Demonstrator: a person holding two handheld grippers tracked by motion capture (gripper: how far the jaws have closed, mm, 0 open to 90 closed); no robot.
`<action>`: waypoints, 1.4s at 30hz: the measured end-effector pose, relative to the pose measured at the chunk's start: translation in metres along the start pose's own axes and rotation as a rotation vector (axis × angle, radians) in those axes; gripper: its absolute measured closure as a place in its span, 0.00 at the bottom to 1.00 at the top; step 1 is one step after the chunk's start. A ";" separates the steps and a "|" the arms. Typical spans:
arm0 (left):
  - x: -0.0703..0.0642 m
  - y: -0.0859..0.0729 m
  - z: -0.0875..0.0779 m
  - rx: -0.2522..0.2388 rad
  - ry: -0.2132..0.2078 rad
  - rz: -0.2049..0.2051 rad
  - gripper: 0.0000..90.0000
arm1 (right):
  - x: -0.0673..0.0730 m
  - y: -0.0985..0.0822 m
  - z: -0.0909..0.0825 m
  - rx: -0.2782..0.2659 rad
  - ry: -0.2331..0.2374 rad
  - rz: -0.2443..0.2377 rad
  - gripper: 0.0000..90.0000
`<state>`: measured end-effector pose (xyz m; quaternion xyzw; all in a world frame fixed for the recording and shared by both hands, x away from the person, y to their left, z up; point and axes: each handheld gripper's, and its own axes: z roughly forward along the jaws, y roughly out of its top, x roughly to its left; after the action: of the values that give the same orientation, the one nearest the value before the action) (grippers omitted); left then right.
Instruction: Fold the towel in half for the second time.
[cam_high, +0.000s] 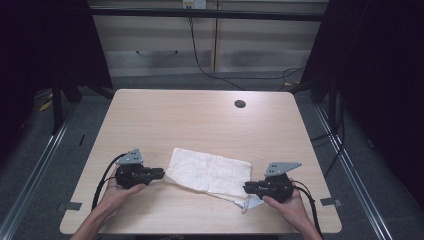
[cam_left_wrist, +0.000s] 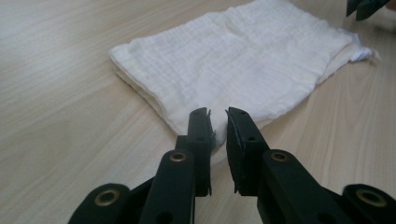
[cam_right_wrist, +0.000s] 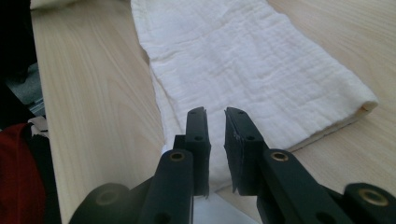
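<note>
My left tool (cam_high: 159, 173) and right tool (cam_high: 248, 187), each slightly spread with a corner of the folded cloth (cam_high: 210, 172) loose between its jaws, sit at opposite ends of the cloth's long axis across the desk (cam_high: 200, 115).

The cloth (cam_right_wrist: 243, 70) runs off the right gripper view's top edge, and its near corner is apparently hidden behind the tongs (cam_right_wrist: 215, 122).

Crinkled white cotton cloth (cam_high: 210, 173), matt pale wood-grain table (cam_high: 200, 120), black plastic jaws
</note>
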<state>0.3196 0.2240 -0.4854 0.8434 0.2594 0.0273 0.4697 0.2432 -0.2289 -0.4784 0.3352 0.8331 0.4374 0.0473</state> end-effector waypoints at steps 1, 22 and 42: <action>0.001 0.000 -0.001 -0.012 0.003 -0.007 0.87 | 0.000 0.000 -0.001 -0.007 0.005 0.000 0.88; 0.026 0.034 0.044 0.022 0.063 -0.035 0.79 | -0.048 0.024 0.022 0.012 -0.110 0.069 0.77; 0.014 0.020 0.056 0.140 0.074 0.024 1.00 | -0.056 0.025 0.049 0.097 -0.111 0.043 0.90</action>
<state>0.3565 0.1785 -0.5035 0.8756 0.2678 0.0459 0.3994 0.3177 -0.2185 -0.5013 0.3787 0.8419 0.3784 0.0678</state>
